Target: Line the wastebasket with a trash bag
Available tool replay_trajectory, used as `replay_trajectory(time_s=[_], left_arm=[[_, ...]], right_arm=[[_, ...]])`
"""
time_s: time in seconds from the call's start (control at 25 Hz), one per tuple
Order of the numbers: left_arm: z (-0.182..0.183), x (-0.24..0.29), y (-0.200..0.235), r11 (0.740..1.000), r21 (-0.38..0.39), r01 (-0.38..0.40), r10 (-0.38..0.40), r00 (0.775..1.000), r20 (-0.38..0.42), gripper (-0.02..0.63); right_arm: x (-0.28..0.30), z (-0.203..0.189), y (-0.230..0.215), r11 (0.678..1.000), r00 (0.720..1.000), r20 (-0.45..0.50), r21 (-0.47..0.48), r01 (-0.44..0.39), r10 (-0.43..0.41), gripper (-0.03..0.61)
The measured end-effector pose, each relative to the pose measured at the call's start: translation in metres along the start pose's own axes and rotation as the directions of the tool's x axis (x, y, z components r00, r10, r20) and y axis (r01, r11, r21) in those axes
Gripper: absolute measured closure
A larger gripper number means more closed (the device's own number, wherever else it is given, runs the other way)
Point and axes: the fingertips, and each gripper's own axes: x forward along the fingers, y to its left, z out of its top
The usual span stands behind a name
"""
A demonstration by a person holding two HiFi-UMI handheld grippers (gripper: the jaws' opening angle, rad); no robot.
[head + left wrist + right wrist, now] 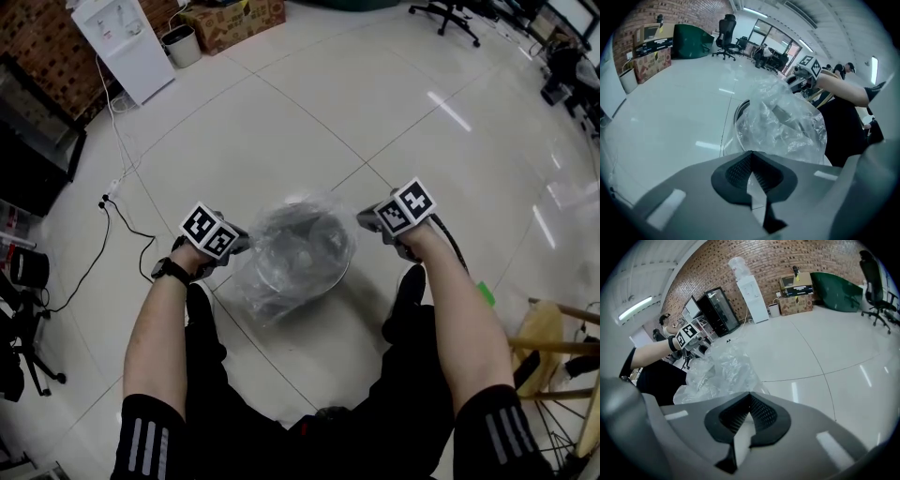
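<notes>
Both left gripper (238, 246) and right gripper (367, 221) pinch the trash bag (292, 255), draped over the wastebasket (737, 117) but seemingly not yet seated.

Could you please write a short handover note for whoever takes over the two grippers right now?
The left gripper is shut on the trash bag at one side of the wastebasket; the right gripper is shut on it at the opposite side.
The wastebasket stands on the floor, the clear bag bunched loosely over its mouth.
Done: bag brought over the basket.
Left: push it inside, fold its edge over the rim.
</notes>
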Motion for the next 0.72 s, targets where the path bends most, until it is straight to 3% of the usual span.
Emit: replay_trajectory(time_s=[0.28, 0.44, 0.72], left_arm=[[0.019, -0.019, 0.03, 0.99, -0.009, -0.144, 0.144, 0.987, 0.073, 0.62], [0.014, -0.022, 0.053, 0.966, -0.035, -0.257, 0.259, 0.964, 0.064, 0.62], [0.016, -0.017, 0.076, 0.931, -0.099, -0.351, 0.359, 0.93, 0.08, 0.62]], right_arm=[[0.002, 0.005, -0.02, 0.995, 0.995, 0.022, 0.017, 0.098, -0.098, 0.572], [0.0, 0.008, -0.032, 0.987, 0.986, 0.039, 0.027, 0.158, -0.159, 0.572], [0.016, -0.004, -0.045, 0.97, 0.97, -0.019, -0.003, 0.244, -0.244, 0.572]])
